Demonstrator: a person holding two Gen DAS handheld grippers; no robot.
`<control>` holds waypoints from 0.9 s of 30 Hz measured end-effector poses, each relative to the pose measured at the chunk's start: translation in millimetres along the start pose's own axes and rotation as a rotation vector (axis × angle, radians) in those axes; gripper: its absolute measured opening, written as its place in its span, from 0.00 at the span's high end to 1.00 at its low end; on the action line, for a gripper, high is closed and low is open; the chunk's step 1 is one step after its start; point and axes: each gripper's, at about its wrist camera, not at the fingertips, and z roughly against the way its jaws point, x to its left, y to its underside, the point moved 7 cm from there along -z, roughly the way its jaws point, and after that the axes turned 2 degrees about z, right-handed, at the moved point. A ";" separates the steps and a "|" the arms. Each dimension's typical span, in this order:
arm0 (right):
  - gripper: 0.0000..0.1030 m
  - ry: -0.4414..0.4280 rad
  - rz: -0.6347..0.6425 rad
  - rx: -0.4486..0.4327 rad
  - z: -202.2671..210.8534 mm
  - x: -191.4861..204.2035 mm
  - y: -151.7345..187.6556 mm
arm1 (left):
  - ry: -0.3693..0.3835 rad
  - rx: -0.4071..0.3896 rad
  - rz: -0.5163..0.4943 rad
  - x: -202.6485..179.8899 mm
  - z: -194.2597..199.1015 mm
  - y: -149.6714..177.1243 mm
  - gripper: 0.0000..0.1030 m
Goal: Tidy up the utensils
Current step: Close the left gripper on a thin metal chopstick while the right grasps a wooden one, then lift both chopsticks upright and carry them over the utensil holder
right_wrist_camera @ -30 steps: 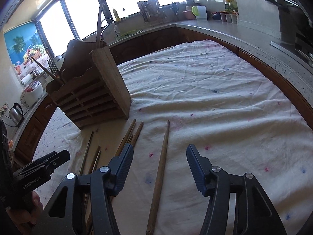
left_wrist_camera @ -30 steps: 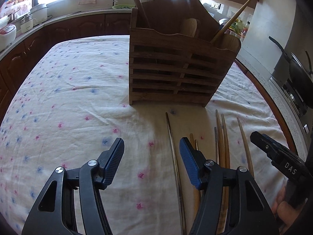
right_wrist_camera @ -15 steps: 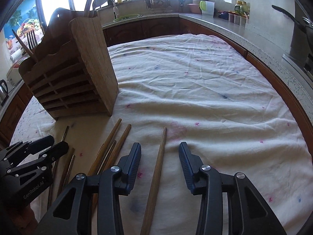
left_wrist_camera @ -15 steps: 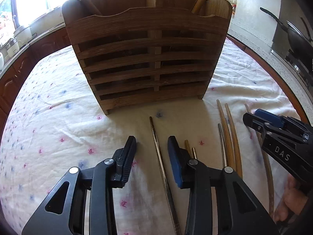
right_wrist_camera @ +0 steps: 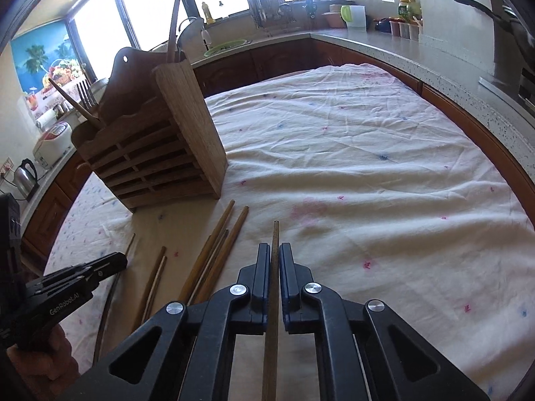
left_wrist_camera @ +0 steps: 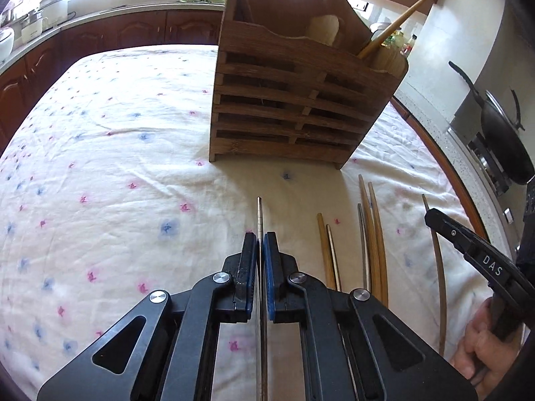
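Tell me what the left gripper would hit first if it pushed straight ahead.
Probably the slatted front of the wooden utensil holder. The left gripper, shut on a thin metal chopstick, points at it across bare tablecloth; depth is uncertain.

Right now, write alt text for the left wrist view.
The left gripper is shut on a thin metal chopstick over a flowered tablecloth. A slatted wooden utensil holder stands ahead; more chopsticks lie to the right.
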 end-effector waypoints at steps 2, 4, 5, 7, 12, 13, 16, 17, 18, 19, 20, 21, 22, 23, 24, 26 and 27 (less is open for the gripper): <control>0.95 -0.016 0.001 -0.027 13.7 4.0 -3.9 | 0.022 -0.019 0.016 3.5 14.5 -0.7 0.96; 0.95 -0.032 0.002 -0.055 28.2 8.3 -9.1 | 0.039 -0.042 0.029 5.3 28.3 -1.8 0.96; 0.95 -0.039 0.005 -0.069 35.5 10.6 -11.9 | 0.046 -0.055 0.035 6.8 35.9 -3.4 0.96; 0.95 -0.053 0.007 -0.096 48.0 14.5 -17.6 | 0.062 -0.079 0.047 9.2 51.0 -5.3 0.96; 0.95 -0.087 0.012 -0.145 73.5 24.7 -23.5 | 0.091 -0.137 0.064 9.5 86.0 -7.3 0.96; 0.95 -0.090 0.014 -0.153 77.6 26.1 -24.1 | 0.095 -0.148 0.064 7.8 91.1 -8.4 0.96; 0.95 -0.105 0.017 -0.172 89.2 29.8 -25.1 | 0.110 -0.178 0.067 5.4 107.1 -10.6 0.96; 0.95 -0.109 0.016 -0.179 92.5 30.5 -25.7 | 0.116 -0.185 0.069 5.3 112.8 -10.9 0.96; 0.95 -0.112 0.017 -0.186 96.4 31.5 -26.2 | 0.123 -0.192 0.073 4.5 116.9 -11.4 0.96; 0.95 -0.115 0.019 -0.193 100.2 32.9 -26.7 | 0.131 -0.200 0.078 3.3 121.5 -12.8 0.96; 0.95 -0.118 0.020 -0.201 104.6 33.7 -27.0 | 0.138 -0.210 0.080 2.2 126.1 -14.1 0.96; 0.95 -0.120 0.022 -0.210 108.6 34.9 -28.1 | 0.141 -0.220 0.079 1.3 131.3 -15.0 0.96; 0.95 -0.122 0.024 -0.219 113.0 36.0 -28.9 | 0.142 -0.231 0.076 0.8 136.2 -16.2 0.96; 0.95 -0.125 0.025 -0.228 116.9 37.1 -30.2 | 0.143 -0.241 0.073 -0.3 141.1 -17.0 0.96; 0.95 -0.128 0.026 -0.236 120.5 38.3 -31.7 | 0.145 -0.250 0.071 -1.2 144.3 -18.1 0.96; 0.95 -0.131 0.027 -0.256 127.9 39.7 -35.0 | 0.148 -0.266 0.064 -2.4 150.1 -19.8 0.96; 0.95 -0.133 0.028 -0.265 131.5 40.5 -36.7 | 0.148 -0.272 0.062 -2.9 152.5 -20.3 0.96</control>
